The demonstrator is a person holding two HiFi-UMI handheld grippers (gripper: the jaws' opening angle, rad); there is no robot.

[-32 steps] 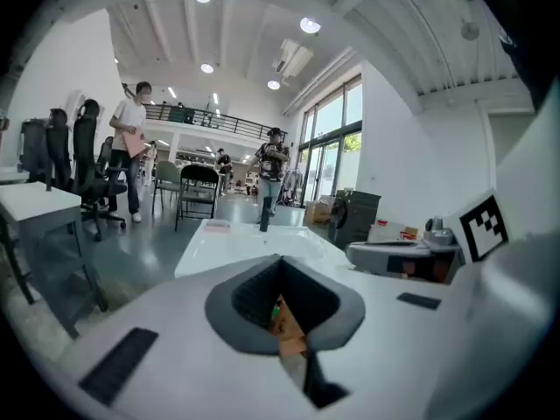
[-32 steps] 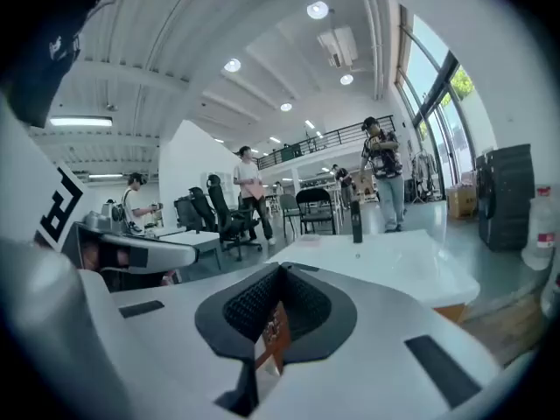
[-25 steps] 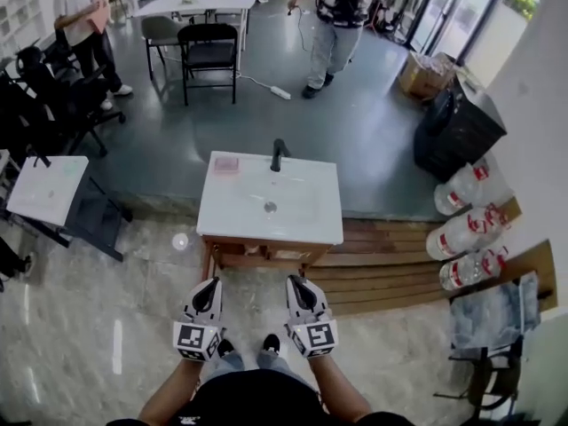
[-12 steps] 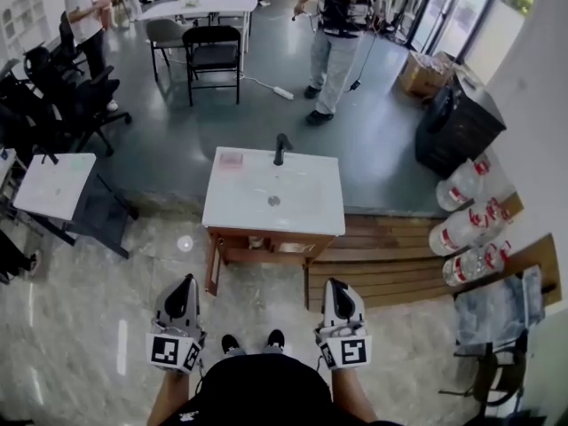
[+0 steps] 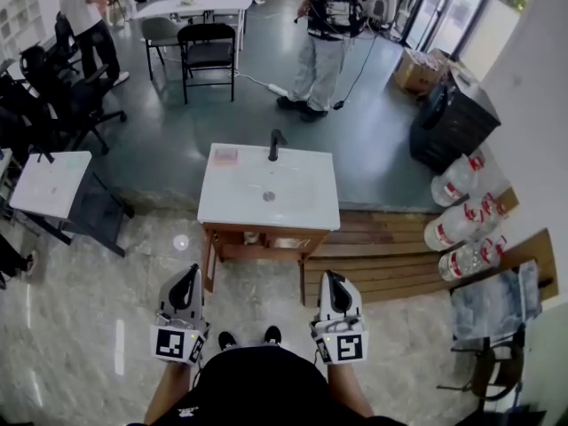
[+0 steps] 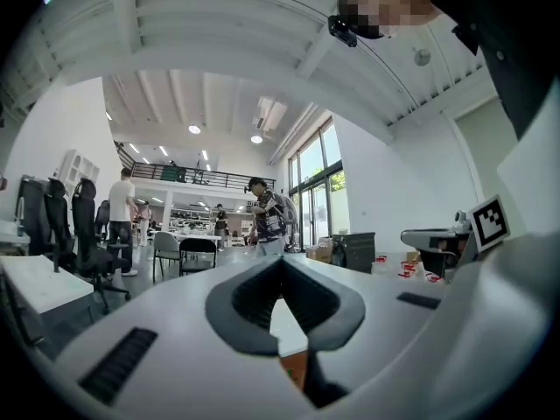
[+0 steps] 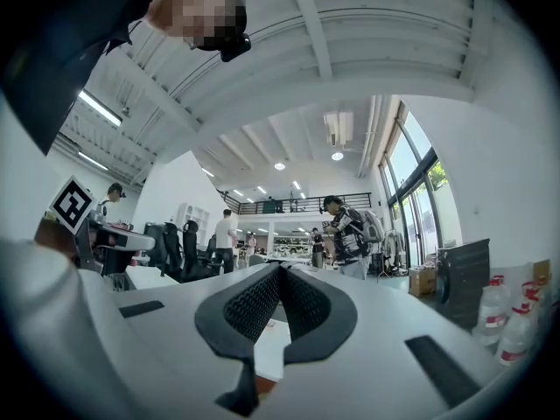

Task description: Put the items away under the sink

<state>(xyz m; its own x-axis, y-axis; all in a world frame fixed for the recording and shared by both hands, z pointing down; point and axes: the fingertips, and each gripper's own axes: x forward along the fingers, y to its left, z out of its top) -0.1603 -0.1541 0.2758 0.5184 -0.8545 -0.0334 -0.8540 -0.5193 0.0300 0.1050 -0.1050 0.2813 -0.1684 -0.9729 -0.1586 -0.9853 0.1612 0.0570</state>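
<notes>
A white sink (image 5: pixel 302 213) with a black faucet (image 5: pixel 275 145) stands on a wooden cabinet frame (image 5: pixel 257 242) ahead of me in the head view. A small pink flat item (image 5: pixel 225 156) lies at the sink's back left corner. The space under the sink is mostly hidden by the basin. My left gripper (image 5: pixel 190 275) and right gripper (image 5: pixel 330 279) are held low in front of my body, short of the cabinet. In the gripper views the left gripper (image 6: pixel 282 262) and right gripper (image 7: pixel 280 269) each have their pads pressed together with nothing between them.
A wooden slatted platform (image 5: pixel 390 256) lies right of the cabinet, with large water bottles (image 5: pixel 461 211) beyond it. A black cabinet (image 5: pixel 453 131) stands at the far right, a small white table (image 5: pixel 49 185) at the left. A person (image 5: pixel 324 34) stands behind the sink.
My two grippers have spread apart and drawn back from the cabinet. The person behind the sink has stepped to the left.
</notes>
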